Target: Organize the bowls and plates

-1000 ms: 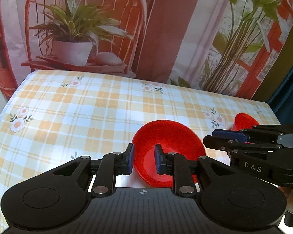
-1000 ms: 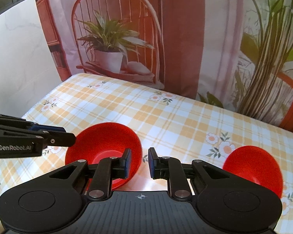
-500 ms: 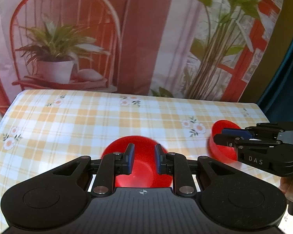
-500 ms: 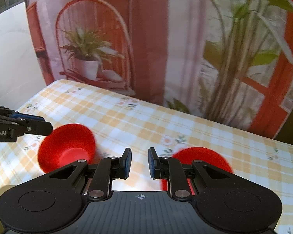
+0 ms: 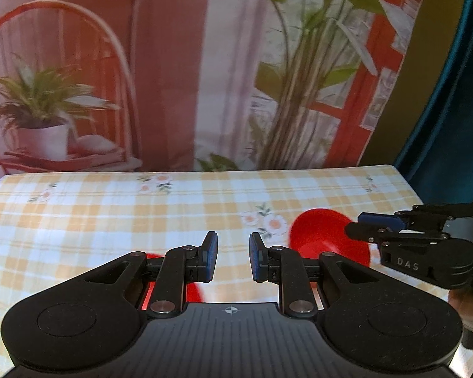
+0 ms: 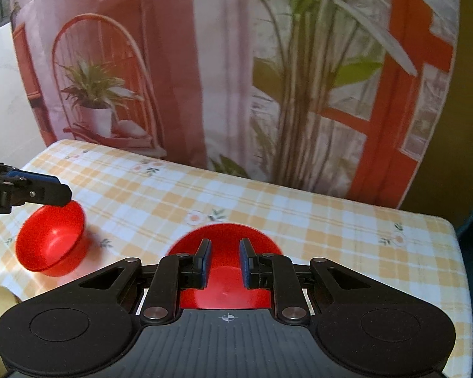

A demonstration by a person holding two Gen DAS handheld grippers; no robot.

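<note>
Two red bowls stand on the checked tablecloth. In the right wrist view the left bowl [image 6: 52, 241] sits at the left and the right bowl [image 6: 225, 280] lies right under my right gripper [image 6: 224, 261], which is open and empty above it. In the left wrist view my left gripper [image 5: 233, 256] is open and empty over bare cloth; the left bowl [image 5: 192, 289] is mostly hidden beneath its left finger, and the right bowl [image 5: 324, 236] shows to the right, beside the right gripper [image 5: 359, 225].
The table [image 5: 110, 214] has a yellow and white checked cloth with flower prints. A printed backdrop of plants and a chair hangs behind its far edge. The table's right edge [image 6: 457, 252] is close to the right bowl.
Both grippers have swung right and tilted up. The left bowl has slid under the left gripper's finger. The right bowl has come beneath the right gripper. Both jaws stay open.
</note>
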